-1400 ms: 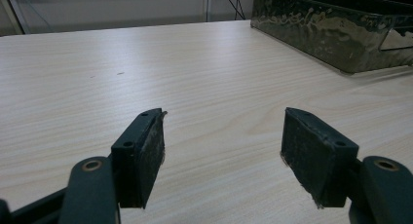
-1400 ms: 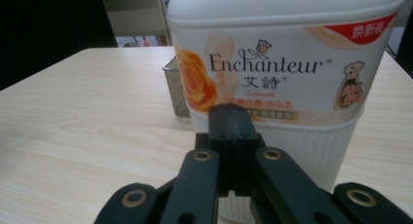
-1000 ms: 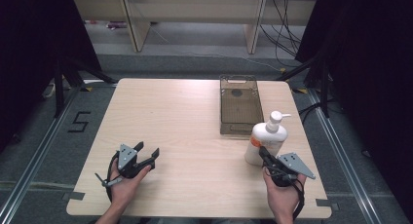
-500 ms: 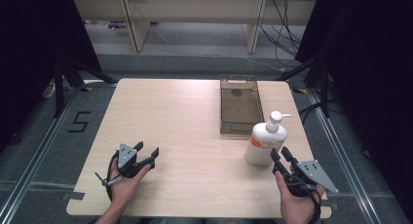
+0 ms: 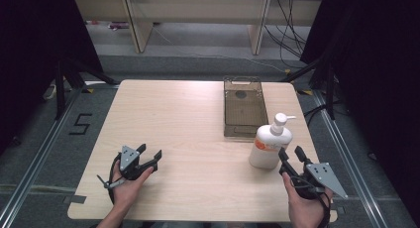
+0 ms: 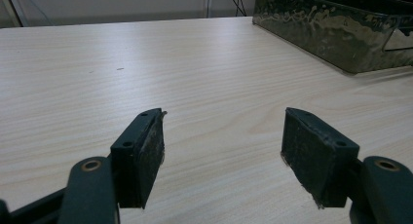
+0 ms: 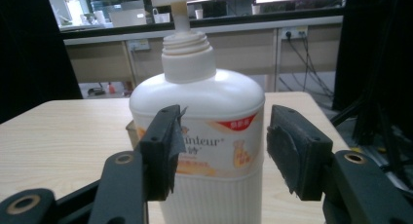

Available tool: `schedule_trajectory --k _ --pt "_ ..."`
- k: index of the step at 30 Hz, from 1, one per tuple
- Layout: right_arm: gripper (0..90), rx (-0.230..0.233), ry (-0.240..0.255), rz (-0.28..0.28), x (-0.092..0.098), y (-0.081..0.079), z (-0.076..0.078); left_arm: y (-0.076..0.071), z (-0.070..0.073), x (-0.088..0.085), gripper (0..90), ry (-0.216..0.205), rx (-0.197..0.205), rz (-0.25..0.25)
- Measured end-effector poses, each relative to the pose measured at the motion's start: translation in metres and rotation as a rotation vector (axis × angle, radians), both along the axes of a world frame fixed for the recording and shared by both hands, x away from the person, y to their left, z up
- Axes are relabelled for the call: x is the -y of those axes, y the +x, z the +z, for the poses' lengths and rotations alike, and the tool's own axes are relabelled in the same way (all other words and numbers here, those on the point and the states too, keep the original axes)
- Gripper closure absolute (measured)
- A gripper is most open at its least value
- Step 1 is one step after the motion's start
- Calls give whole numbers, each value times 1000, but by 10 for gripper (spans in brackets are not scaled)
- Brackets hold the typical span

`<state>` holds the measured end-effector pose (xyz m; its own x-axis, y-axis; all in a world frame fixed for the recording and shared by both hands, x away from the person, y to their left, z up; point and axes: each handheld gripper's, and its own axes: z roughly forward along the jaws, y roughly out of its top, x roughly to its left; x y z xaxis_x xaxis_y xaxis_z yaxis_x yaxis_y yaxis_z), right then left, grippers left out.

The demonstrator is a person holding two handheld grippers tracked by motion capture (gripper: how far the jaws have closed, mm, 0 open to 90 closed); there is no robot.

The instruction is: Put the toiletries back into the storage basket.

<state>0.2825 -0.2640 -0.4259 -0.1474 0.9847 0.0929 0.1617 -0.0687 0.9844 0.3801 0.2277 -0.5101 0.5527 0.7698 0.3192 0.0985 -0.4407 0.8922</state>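
Pale wooden table (image 5: pixel 198 119), grey floor (image 5: pixel 44 139), dark surroundings

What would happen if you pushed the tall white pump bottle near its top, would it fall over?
Probably yes. The pump bottle stands upright, tall on a narrow base, so a high push would likely tip it. Its upper body looks smooth and glossy, so it may slip, though the ribbed lower part should give better hold. It looks like stiff plastic; how heavy it is can't be judged.

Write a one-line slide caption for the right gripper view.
Right tool, jaws just opened, faces an upright white pump bottle on the wooden table.
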Motion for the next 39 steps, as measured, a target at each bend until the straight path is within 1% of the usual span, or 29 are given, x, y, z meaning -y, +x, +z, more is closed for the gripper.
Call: schedule_trajectory --k 1,2,3,6,7,8,9,10,11,12,14,15,16,17,18,20,22,23,24,25,26,27,29,30,33,34,37,38,39 --pt "484 18 -6 -12 0 1 1 0 0 0 316 -1 1 2" --pt "490 8 -13 -19 -1 0 3 -1 0 0 316 7 -2 8" --pt "493 6 -5 -18 -1 0 5 -1 1 0 316 15 -9 12" --pt "496 32 -6 -17 -4 3 10 -1 0 1 316 -4 3 0" --pt "497 24 -29 -21 -4 3 12 -1 0 0 315 -9 7 -1" --pt "499 22 -9 -27 -7 3 14 -1 0 0 316 -12 7 -2" --pt "499 42 -11 -28 -8 5 16 -1 0 0 315 -11 7 -1" --pt "499 27 -19 -29 -10 6 18 -1 0 -1 316 -11 5 -1" --pt "499 29 -18 -34 -13 8 19 -1 0 -2 316 -7 5 2" --pt "498 25 -31 -33 -14 10 20 -1 0 -2 316 -8 6 1" --pt "498 40 -55 -27 -18 15 24 -1 0 -2 316 -16 12 -5" --pt "496 32 -43 -33 -22 17 26 -1 0 -2 316 -16 11 -6" --pt "495 44 -55 -30 -23 20 27 -1 0 -2 316 -14 10 -4" --pt "495 35 -70 -33 -24 22 30 -1 0 -2 316 -13 10 -3" --pt "495 47 -72 -34 -26 25 32 -1 0 -2 316 -13 9 -4" --pt "494 49 -82 -35 -28 29 36 -1 0 -2 316 -6 4 2" --pt "494 48 -75 -26 -30 34 38 -1 0 -1 316 -11 4 -2" --pt "494 42 -75 -35 -30 35 39 -1 0 -1 316 -10 4 0" --pt "494 55 -96 -35 -29 38 40 0 0 -1 316 -13 6 -6" --pt "494 39 -89 -33 -31 38 41 -1 0 -1 316 -14 7 -5" --pt "494 49 -95 -33 -31 41 42 -1 0 -1 316 -15 7 -5" --pt "494 40 -89 -26 -32 42 43 -1 0 -1 316 -14 8 -3" --pt "494 43 -86 -31 -34 45 44 -1 0 -2 316 -7 3 2" --pt "494 45 -96 -34 -34 46 45 -1 0 -2 316 -7 4 1" --pt "500 38 -99 -44 -34 50 46 -1 0 -1 315 -15 8 -7" --pt "506 24 -93 -42 -35 51 46 -1 0 -1 315 -14 8 -7" --pt "525 34 -114 -50 -37 54 46 -1 0 -1 316 -13 7 -7" --pt "531 26 -119 -51 -37 54 46 0 0 -1 316 -14 7 -7" --pt "540 16 -107 -44 -39 55 47 0 0 -1 316 -14 7 -7"
